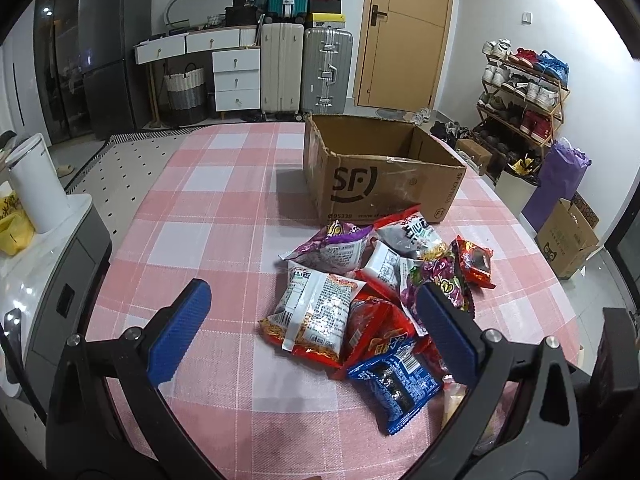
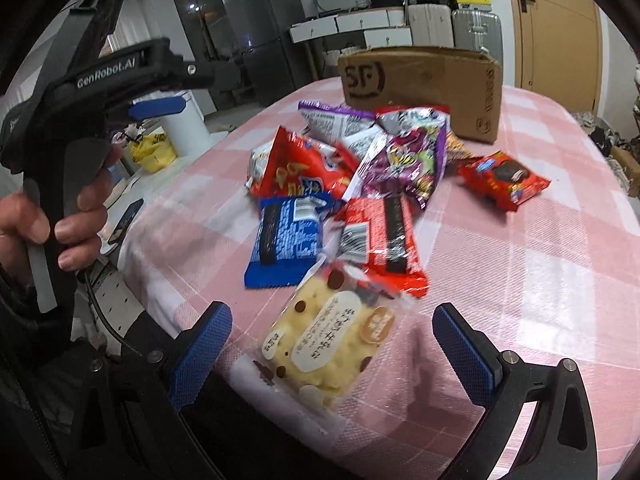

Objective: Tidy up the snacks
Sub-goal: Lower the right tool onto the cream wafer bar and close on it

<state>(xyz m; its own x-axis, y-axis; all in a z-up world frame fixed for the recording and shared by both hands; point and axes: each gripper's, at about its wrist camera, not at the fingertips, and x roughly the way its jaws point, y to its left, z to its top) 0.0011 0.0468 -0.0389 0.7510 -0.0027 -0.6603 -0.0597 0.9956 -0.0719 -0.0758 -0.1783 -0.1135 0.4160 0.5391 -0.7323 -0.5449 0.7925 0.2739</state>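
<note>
A pile of snack packets lies on the pink checked tablecloth (image 1: pixel 208 208): a white-orange noodle packet (image 1: pixel 316 312), a blue cookie packet (image 1: pixel 396 384), a purple bag (image 1: pixel 336 248) and a small red packet (image 1: pixel 474 262). My left gripper (image 1: pixel 312 328) is open above the pile's near side and holds nothing. Behind the pile stands an open SF cardboard box (image 1: pixel 380 184). In the right wrist view, my right gripper (image 2: pixel 332 354) is open with a pale yellow pastry packet (image 2: pixel 332 340) lying between its fingers, not gripped. The blue packet (image 2: pixel 286 236) and a red packet (image 2: pixel 384 232) lie just beyond.
A hand (image 2: pixel 80 208) holds the left gripper's handle at the table's left edge. A white canister (image 1: pixel 36 184) and a yellow bag (image 1: pixel 12 228) stand on a side unit to the left. Suitcases (image 1: pixel 304 68), a shoe rack (image 1: pixel 520 92) and a floor carton (image 1: pixel 568 236) surround the table.
</note>
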